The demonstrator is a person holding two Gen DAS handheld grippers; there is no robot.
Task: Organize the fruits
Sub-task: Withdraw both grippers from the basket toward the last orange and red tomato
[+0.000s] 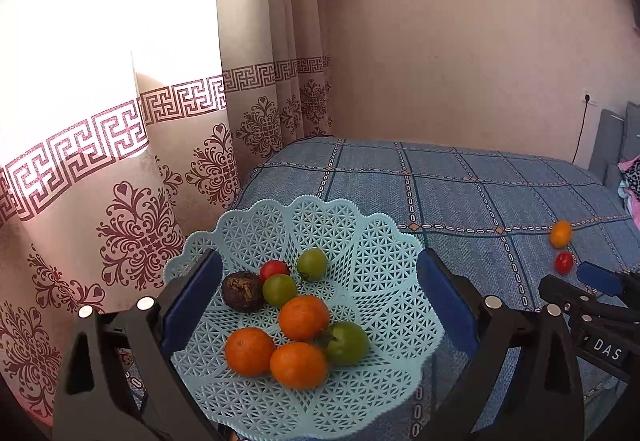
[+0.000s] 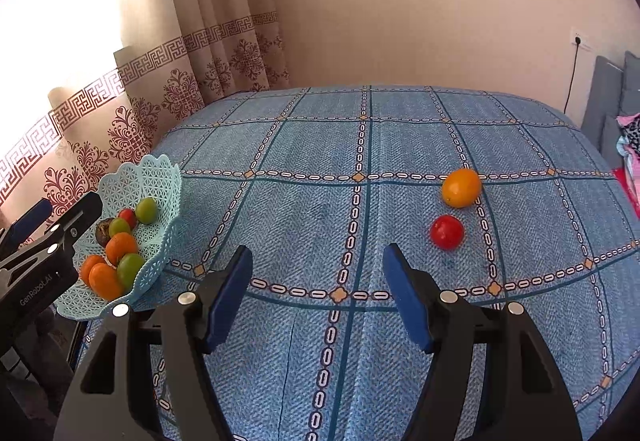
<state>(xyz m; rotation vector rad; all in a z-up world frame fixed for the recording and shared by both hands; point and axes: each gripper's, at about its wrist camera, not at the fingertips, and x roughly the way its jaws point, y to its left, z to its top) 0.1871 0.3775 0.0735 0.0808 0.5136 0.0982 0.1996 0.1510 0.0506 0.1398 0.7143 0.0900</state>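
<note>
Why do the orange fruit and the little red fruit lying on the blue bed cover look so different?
The round orange-yellow fruit is bigger than the small shiny red fruit. Their colours differ: one orange-yellow, the other deep red. The orange-yellow fruit lies farther from the right gripper; the red fruit is nearer. Both are round, rest on the blue checked bed cover, and sit outside the light blue lattice plastic basket.

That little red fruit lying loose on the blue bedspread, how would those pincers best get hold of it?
Take the red fruit across its round middle, coming from above and the near side with the open right tool. It is smooth and round, so any width fits. Keep the fingers left and right: the orange fruit lies close behind it.
</note>
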